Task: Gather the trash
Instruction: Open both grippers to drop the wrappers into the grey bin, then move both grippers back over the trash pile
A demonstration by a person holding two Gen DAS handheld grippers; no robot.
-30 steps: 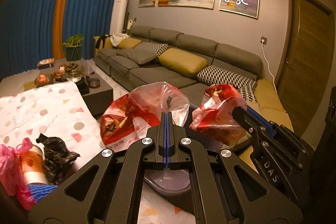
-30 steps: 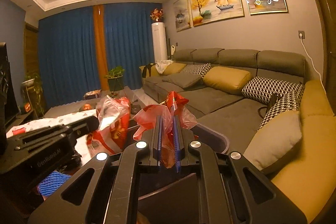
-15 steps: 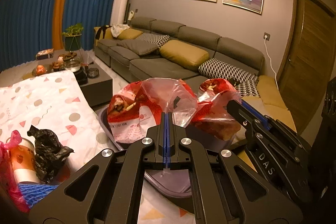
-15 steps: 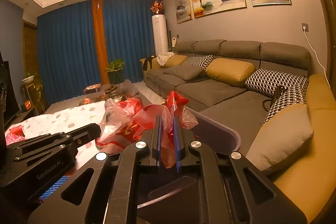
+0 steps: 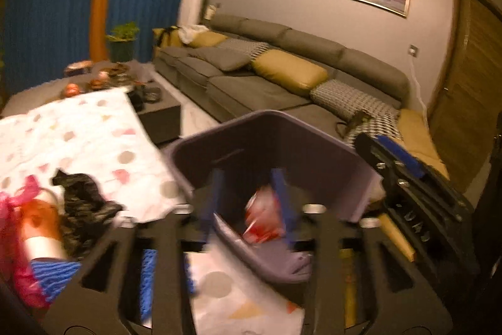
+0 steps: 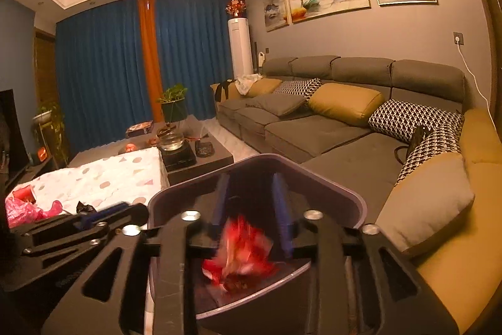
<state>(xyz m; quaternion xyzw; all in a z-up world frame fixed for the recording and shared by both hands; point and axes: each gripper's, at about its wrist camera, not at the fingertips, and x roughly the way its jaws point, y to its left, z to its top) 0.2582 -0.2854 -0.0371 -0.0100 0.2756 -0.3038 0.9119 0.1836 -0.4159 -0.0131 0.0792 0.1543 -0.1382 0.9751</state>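
Red-and-clear trash bag (image 5: 263, 217) sits inside the purple bin (image 5: 313, 134), low near the bottom, blurred in both views; same bag (image 6: 241, 253) shows under the right gripper. Nothing grips it. Cannot tell if it is falling or settled.

Left gripper (image 5: 249, 203): jaws apart, blue fingers either side of the bag, not touching it. Right gripper (image 6: 252, 203): jaws also spread, empty, bag below and between them. Both hang over the bin (image 6: 313, 175) mouth, likely because the bag needs release from two points so it drops straight in and not over the rim.

Bin stands off the near right edge of the worktop (image 5: 94, 140), between it and the sofa (image 5: 282, 90); its left rim meets the spotted cloth edge. Placed there, judging by layout, so trash only needs a short carry off the edge.

Left on the worktop, near-left corner: black bag (image 5: 84, 203), pink bag (image 5: 18, 209) around a cup (image 5: 40, 231), blue netting (image 5: 56, 272). These look like the next pickups. Task partway done.

Room: cloth middle is open, good for approach from above. Trash pile is crowded, items touching, so picking one could drag neighbours. Right gripper is just beside the left one over the bin, so withdrawing together risks a knock. Sofa close on the right side.
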